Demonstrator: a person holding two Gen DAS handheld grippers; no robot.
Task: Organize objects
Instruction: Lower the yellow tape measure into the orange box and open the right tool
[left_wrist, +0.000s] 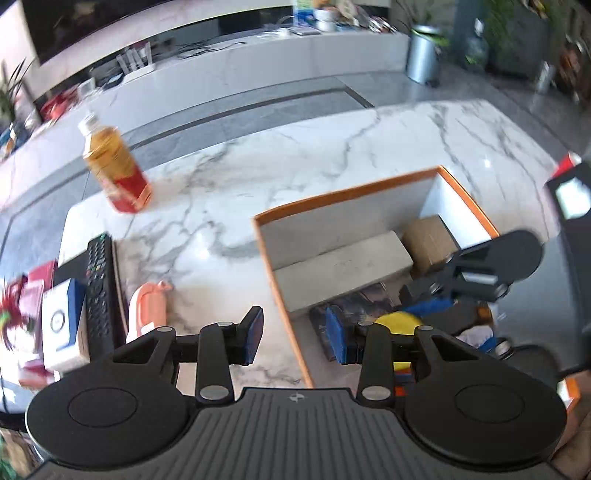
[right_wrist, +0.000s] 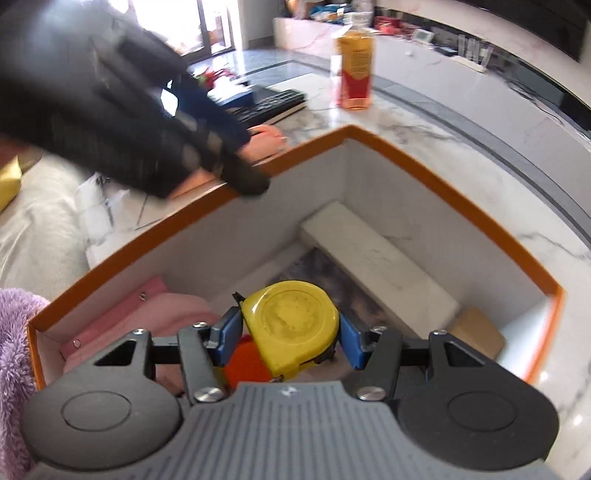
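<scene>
An orange-rimmed white box (left_wrist: 343, 194) (right_wrist: 447, 188) stands on the marble table. My right gripper (right_wrist: 290, 334) is shut on a yellow tape measure (right_wrist: 295, 319) and holds it inside the box; the tape measure also shows in the left wrist view (left_wrist: 400, 319). My left gripper (left_wrist: 297, 339) is open and empty, straddling the box's left rim. The box holds a white block (right_wrist: 384, 258), a small cardboard box (right_wrist: 480, 332), a pink pouch (right_wrist: 155, 314) and a dark printed sheet (right_wrist: 332, 277).
A tea bottle (left_wrist: 116, 166) (right_wrist: 354, 66) stands at the table's far left. A black remote (left_wrist: 99, 291), a white-and-blue box (left_wrist: 61, 321), a pink item (left_wrist: 149, 302) and red packets (left_wrist: 33, 291) lie left of the box. Purple fluffy cloth (right_wrist: 14, 332) is beside it.
</scene>
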